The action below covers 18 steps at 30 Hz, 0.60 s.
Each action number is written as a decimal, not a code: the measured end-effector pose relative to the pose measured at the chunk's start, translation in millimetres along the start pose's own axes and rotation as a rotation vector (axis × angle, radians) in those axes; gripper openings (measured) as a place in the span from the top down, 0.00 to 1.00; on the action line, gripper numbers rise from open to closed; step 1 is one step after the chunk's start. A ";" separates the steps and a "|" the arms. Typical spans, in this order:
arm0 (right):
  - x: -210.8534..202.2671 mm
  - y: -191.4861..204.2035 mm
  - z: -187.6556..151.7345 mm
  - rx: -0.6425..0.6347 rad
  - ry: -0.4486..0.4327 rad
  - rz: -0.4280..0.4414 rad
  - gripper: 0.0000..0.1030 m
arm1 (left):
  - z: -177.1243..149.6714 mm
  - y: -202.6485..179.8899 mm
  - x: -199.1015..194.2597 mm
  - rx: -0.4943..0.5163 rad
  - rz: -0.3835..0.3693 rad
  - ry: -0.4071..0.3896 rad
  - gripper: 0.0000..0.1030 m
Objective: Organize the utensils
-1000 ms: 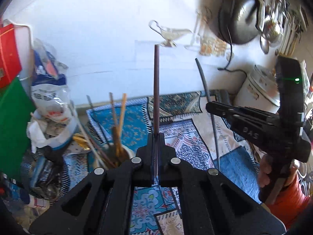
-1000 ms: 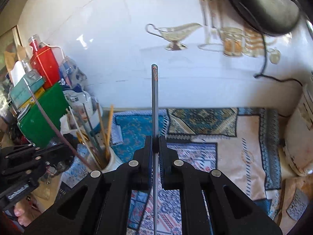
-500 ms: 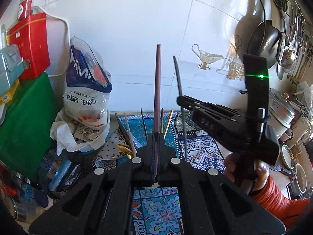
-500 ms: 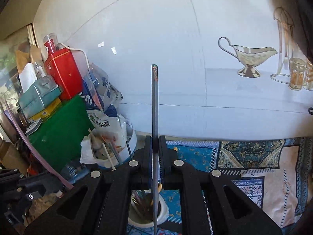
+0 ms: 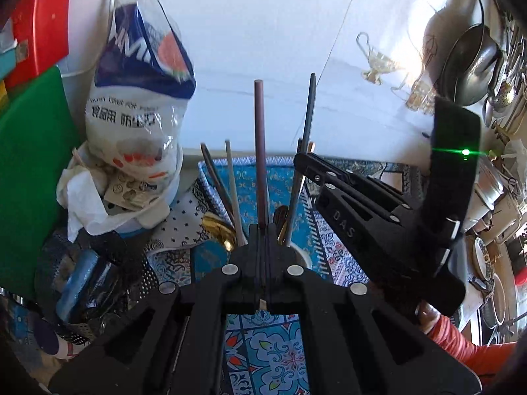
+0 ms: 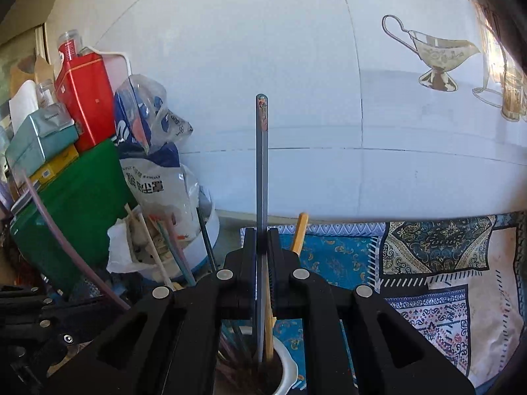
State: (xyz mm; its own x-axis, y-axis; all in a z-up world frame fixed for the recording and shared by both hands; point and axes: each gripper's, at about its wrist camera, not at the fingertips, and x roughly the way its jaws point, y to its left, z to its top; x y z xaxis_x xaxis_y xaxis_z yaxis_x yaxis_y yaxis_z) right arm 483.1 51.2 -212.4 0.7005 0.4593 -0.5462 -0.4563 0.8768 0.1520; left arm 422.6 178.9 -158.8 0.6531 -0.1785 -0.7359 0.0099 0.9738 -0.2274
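My left gripper is shut on a brown chopstick that stands upright from its jaws. My right gripper is shut on a grey chopstick with a patterned tip; its lower end reaches into a white cup just below the jaws. The same right gripper and grey chopstick show at the right of the left wrist view. The white cup there sits right behind my left jaws and holds several chopsticks and a gold spoon.
A plastic bag in a white bowl, a green board and a red tin crowd the left. A patterned cloth covers the counter. A white tiled wall stands behind. Pots and hanging utensils fill the far right.
Both grippers have moved left and down with their chopsticks. The white cup has come up close under both of them, and the grey chopstick's lower end now dips into it.
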 end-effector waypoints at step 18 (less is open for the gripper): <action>-187.5 -26.5 32.1 -0.185 -0.030 0.075 0.80 | -11.7 -85.5 -117.0 -0.024 0.166 -0.264 0.74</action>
State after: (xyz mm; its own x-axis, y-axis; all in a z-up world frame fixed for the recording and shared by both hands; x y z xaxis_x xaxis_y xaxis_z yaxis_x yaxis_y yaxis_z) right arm 381.5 -53.6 -87.5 0.6758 0.5284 -0.5139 -0.5984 0.8004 0.0360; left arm 336.5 114.9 -60.7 0.8183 0.0288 -0.5740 -0.1294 0.9823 -0.1352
